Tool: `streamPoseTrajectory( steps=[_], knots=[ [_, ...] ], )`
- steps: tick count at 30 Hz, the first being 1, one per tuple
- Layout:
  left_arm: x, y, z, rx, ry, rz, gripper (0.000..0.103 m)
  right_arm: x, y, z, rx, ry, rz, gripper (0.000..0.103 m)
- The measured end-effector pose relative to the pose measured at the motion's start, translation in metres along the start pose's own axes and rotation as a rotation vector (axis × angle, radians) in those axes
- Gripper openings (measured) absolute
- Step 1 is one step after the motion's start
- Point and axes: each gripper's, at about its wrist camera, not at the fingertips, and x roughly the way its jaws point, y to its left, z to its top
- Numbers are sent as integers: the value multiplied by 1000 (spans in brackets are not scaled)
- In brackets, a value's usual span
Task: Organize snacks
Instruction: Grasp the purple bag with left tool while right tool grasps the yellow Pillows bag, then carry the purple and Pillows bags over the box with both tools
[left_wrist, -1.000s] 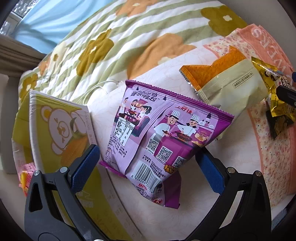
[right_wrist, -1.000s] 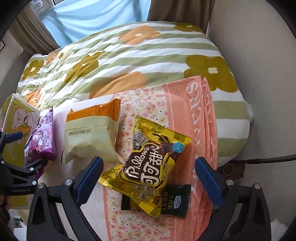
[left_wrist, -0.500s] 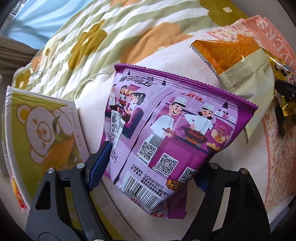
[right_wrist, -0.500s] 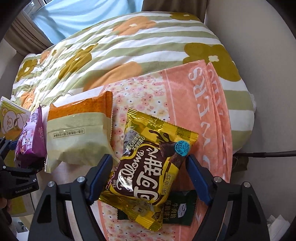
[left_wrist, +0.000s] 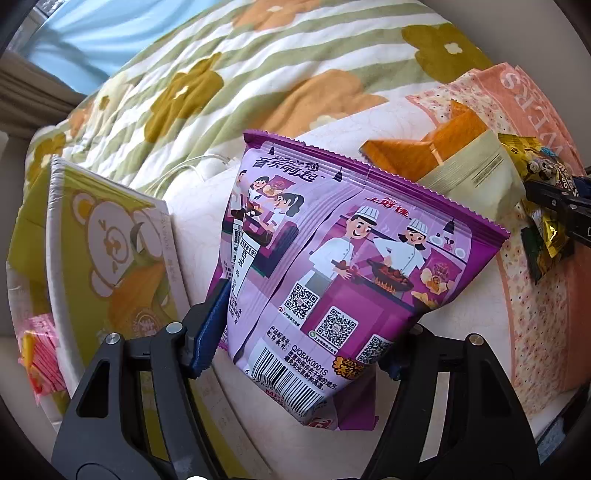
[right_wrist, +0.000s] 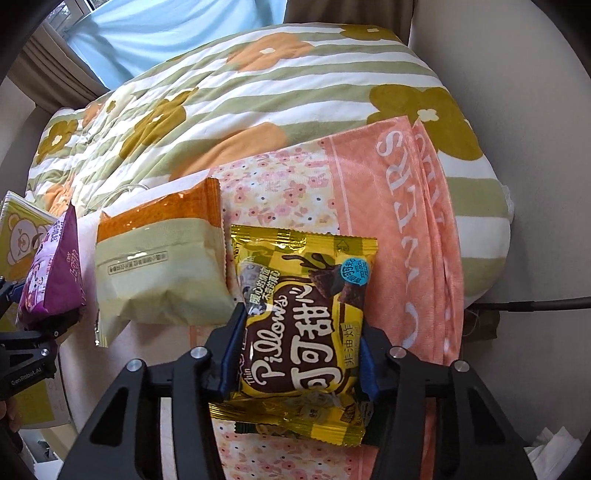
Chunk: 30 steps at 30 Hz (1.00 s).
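Left wrist view: purple snack bag (left_wrist: 332, 273) stands between the fingers of the left gripper (left_wrist: 303, 339), blue pads pressed on both lower edges; grip closed on it. Beyond the fingertips, an orange-and-cream packet (left_wrist: 458, 173) lies on white padding. Left of the fingers, a yellow bear-print box (left_wrist: 110, 251).

Right wrist view: yellow cocoa Pillows pack (right_wrist: 303, 317) sits pinched between the right gripper (right_wrist: 295, 350) pads, fingers narrowed onto its sides. A dark green packet (right_wrist: 369, 435) lies under it, mostly hidden. Surface under the fingers: pink floral towel (right_wrist: 399, 206) over a striped flower quilt (right_wrist: 258, 85) on a bed. Window with pale blue curtain (right_wrist: 166, 29) far ahead; beige wall (right_wrist: 517, 74) right.
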Motion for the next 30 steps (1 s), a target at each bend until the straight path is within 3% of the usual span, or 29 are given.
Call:
streamPoseTrajectory(
  steps=[7, 15, 20, 22, 25, 30],
  knots=[
    [-25, 1, -9, -18, -48, 3, 65, -26, 5, -8, -24, -54, 10, 47],
    [-88, 15, -23, -85, -158, -20, 65, -79, 29, -11, -106, -140, 46, 47],
    [-132, 46, -33, -169, -230, -62, 65, -115, 65, -10, -199, -201, 81, 47],
    [-146, 60, -37, -187, -249, -27, 64, -128, 83, -8, -233, -229, 98, 47],
    [-169, 87, -44, -226, -295, -55, 64, -143, 111, -6, -287, -264, 121, 47],
    [-186, 134, -54, -227, -339, 19, 64, -157, 164, -5, -340, -304, 168, 47]
  ],
)
